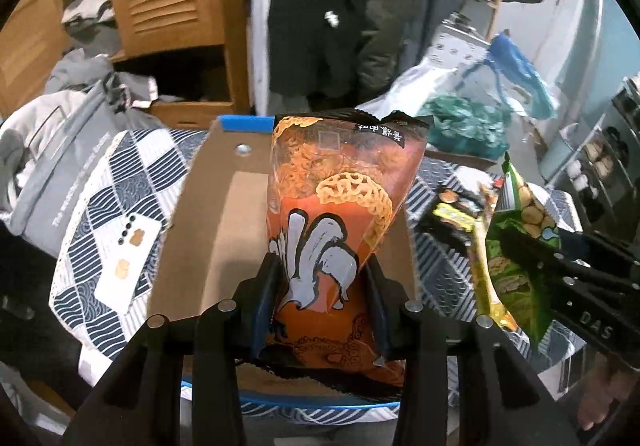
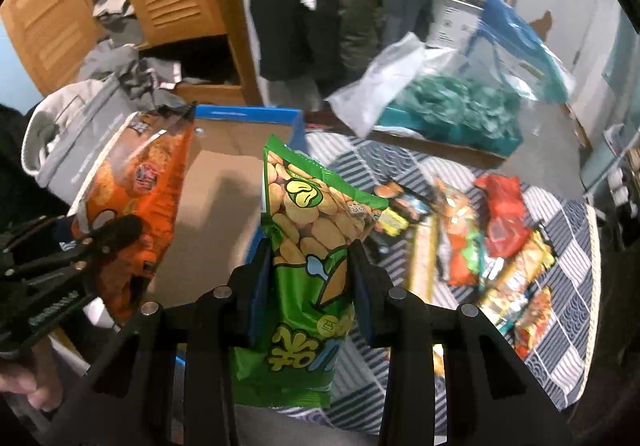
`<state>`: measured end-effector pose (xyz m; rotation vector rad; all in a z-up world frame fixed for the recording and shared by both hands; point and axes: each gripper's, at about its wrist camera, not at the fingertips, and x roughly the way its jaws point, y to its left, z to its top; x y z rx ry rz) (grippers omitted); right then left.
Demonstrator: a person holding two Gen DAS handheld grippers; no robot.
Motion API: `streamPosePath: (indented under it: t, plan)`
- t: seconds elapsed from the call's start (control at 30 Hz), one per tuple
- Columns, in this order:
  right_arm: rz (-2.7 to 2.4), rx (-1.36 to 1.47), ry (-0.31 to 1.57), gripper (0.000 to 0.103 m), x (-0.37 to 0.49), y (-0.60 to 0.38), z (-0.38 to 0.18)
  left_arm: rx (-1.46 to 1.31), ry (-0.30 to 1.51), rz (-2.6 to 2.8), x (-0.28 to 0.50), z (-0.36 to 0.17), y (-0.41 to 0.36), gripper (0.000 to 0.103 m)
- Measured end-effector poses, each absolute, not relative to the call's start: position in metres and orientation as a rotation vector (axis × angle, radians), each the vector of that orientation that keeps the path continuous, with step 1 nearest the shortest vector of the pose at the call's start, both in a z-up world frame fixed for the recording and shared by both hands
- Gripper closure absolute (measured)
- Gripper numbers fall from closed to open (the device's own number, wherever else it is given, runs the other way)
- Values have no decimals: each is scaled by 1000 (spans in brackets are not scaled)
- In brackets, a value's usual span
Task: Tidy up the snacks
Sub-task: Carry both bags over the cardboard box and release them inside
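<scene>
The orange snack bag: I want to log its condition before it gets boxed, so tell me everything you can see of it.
The orange snack bag is glossy plastic film with black serrated end seals, a clear window showing lattice-shaped crisps, and white brush lettering. It looks sealed and full. It stands upright, pinched low between the left tool's fingers, over the open cardboard box. Nothing else visibly touches it.

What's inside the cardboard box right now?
The visible floor of the cardboard box looks bare brown cardboard. The orange bag in the left gripper hides part of it; the green bag in the right gripper covers the near right corner.
</scene>
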<state>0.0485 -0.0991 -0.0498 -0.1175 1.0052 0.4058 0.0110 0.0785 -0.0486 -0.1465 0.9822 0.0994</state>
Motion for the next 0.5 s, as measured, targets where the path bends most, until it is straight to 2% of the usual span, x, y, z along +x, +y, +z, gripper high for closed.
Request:
streamPosePath:
  t: [0.5]
  plan:
    - [525,-145,1102,67,66,-17,-79,-229,1109,201,19,-101,131,61]
